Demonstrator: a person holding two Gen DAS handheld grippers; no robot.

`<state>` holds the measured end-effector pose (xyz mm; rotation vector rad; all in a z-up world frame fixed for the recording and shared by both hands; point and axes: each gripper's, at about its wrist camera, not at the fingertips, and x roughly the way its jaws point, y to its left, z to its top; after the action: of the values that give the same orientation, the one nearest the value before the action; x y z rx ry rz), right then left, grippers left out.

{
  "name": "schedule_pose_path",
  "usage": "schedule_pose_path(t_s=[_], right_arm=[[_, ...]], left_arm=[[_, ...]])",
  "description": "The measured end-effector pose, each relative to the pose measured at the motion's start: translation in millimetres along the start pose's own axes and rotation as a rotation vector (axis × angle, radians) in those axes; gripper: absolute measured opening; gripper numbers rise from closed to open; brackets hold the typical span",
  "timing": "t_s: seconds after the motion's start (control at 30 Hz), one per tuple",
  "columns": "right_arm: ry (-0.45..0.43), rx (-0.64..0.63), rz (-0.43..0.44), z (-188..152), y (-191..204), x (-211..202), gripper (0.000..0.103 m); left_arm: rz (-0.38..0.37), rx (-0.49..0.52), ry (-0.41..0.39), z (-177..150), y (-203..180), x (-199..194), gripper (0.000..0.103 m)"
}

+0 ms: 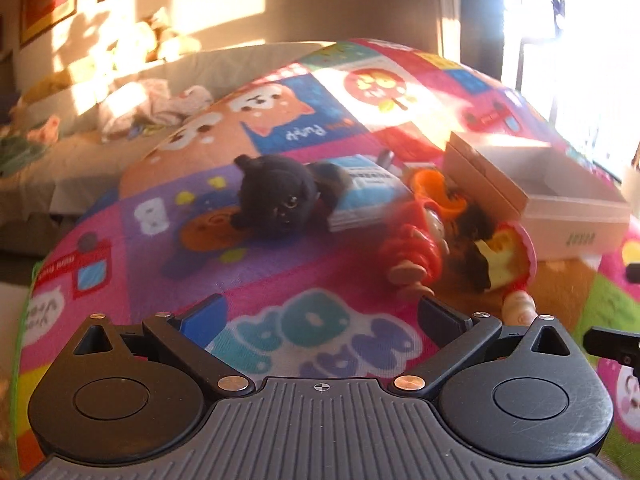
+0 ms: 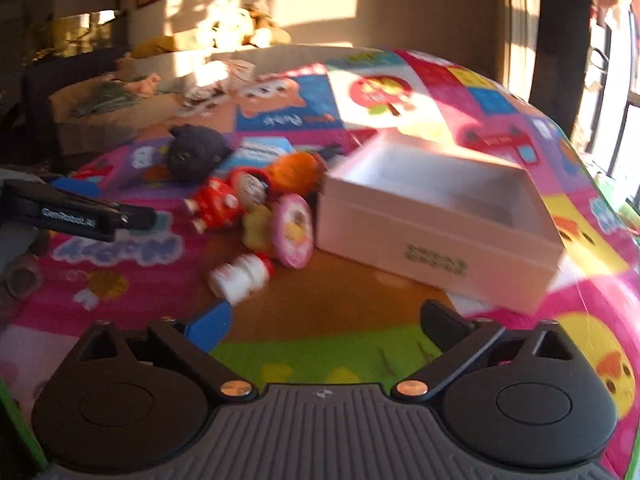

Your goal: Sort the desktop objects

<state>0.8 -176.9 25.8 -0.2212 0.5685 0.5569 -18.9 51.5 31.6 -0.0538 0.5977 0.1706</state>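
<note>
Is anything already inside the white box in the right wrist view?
No. The white box shows only its bare inside; the toys lie on the mat beside it.

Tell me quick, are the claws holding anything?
Left claw: open, holding nothing.
Right claw: open, holding nothing.

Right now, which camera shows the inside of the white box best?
The right wrist view: the white box sits near the middle, its hollow open and nothing visible inside. The left wrist view catches it at the right edge, glared by sunlight.
</note>
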Motion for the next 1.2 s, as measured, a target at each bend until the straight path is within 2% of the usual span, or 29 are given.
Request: schedule_pose_path(t_s=[0.07,0.2,0.33,0.37,0.4,0.5,0.6,0.67,0.73,0.83,0.93,0.97,1.0,1.03,1.13,1.2], right_arm=[[0.002,0.016,0.034,13,2,6,0.08],[-0.002,0.092,0.051,38,3,31,0.079],[0.021,0.046,0.029,48,21,66,0.077],[0.031,0.027,0.021,48,26,72,0.067],[0.044,0.005,0.01,48,31,78,0.048],[0.062,-0.027,-0.008,49,36,81,0.046],[0.04,-0.053,0.002,49,29,57,0.045],[0.02,-0.09,-0.024,48,20,35,0.045],[0.013,-0.159,-0.104,42,11,20,0.045],[0.03,-0.341,-0.272,24,7,17,0.045],[0.088,-0.505,-0.356,3,12,32,0.045],[0.111,-0.537,-0.351,-2,15,37,0.044],[0.121,-0.551,-0.336,-5,19,39,0.052],[0.108,-0.556,-0.322,-7,23,39,0.056],[0.069,-0.517,-0.179,-4,31,24,0.065],[0.055,-0.478,-0.103,-2,35,17,0.067]], left_arm=[[-0.027,-0.021,0.009,-3,3,-1,0.103],[-0.07,-0.011,0.017,-14,-1,-1,0.103],[-0.081,0.002,0.034,-22,-5,3,0.103],[-0.087,-0.001,0.02,-22,-4,2,0.103],[-0.091,-0.008,0.015,-23,-3,1,0.103],[-0.1,-0.034,0.016,-24,1,1,0.103],[-0.111,-0.057,0.019,-25,4,2,0.103],[-0.122,-0.068,0.021,-24,6,3,0.103],[-0.134,-0.075,0.027,-24,7,4,0.103],[-0.143,-0.078,0.036,-24,7,6,0.103],[-0.132,-0.075,0.032,-24,6,5,0.103],[-0.126,-0.073,0.029,-24,5,4,0.103],[-0.118,-0.069,0.026,-25,5,3,0.103],[-0.109,-0.063,0.023,-25,4,2,0.103],[-0.099,-0.041,0.021,-24,0,0,0.103],[-0.095,-0.023,0.029,-23,-3,0,0.103]])
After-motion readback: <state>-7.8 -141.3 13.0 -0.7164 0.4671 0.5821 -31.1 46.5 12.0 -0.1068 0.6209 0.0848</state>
